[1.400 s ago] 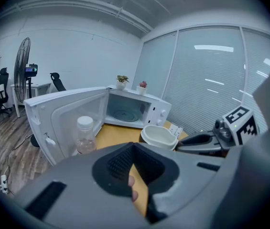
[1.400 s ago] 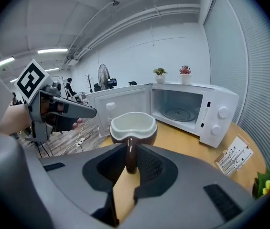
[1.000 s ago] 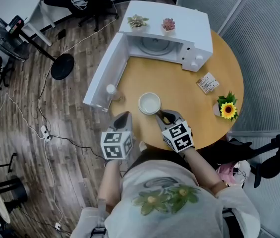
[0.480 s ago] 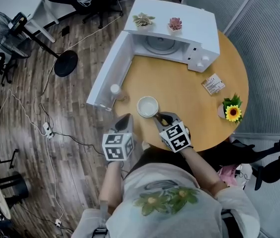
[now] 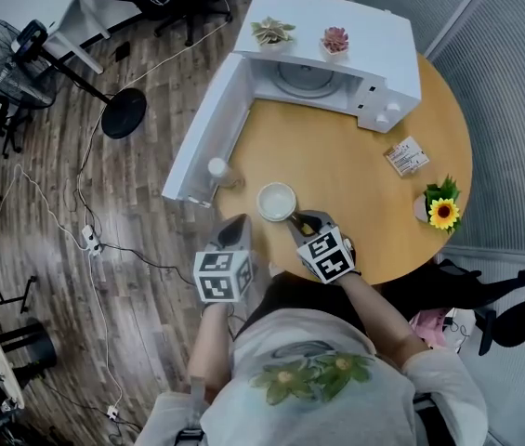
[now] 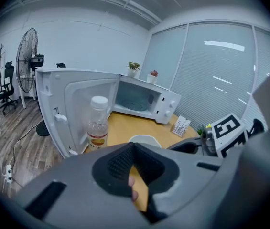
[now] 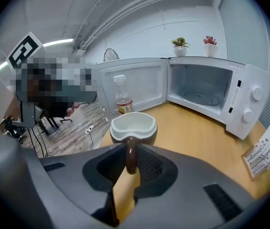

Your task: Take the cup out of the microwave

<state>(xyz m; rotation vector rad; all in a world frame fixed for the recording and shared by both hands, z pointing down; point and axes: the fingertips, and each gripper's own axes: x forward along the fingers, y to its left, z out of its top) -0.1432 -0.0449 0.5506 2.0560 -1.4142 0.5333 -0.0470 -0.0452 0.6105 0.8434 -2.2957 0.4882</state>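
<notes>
Right gripper view: right gripper (image 7: 131,167) fingers (image 7: 152,168) pinch the brown cup (image 7: 132,127) by its handle (image 7: 131,152), clear of the microwave (image 7: 206,87). Keep it level and seat the base on the desk (image 7: 192,128) before letting go. Left gripper (image 6: 135,148) closed, empty.

I see the microwave (image 5: 336,54) at the table's (image 5: 336,165) 12 o'clock, two plants (image 5: 272,33) (image 5: 334,39) on top, its door (image 5: 208,128) swung toward 9. The bottle (image 5: 216,168) stands just beside the door, the cup (image 5: 277,201) at 6, the card stand (image 5: 407,156) at 3, the sunflower (image 5: 442,212) at 4.
</notes>
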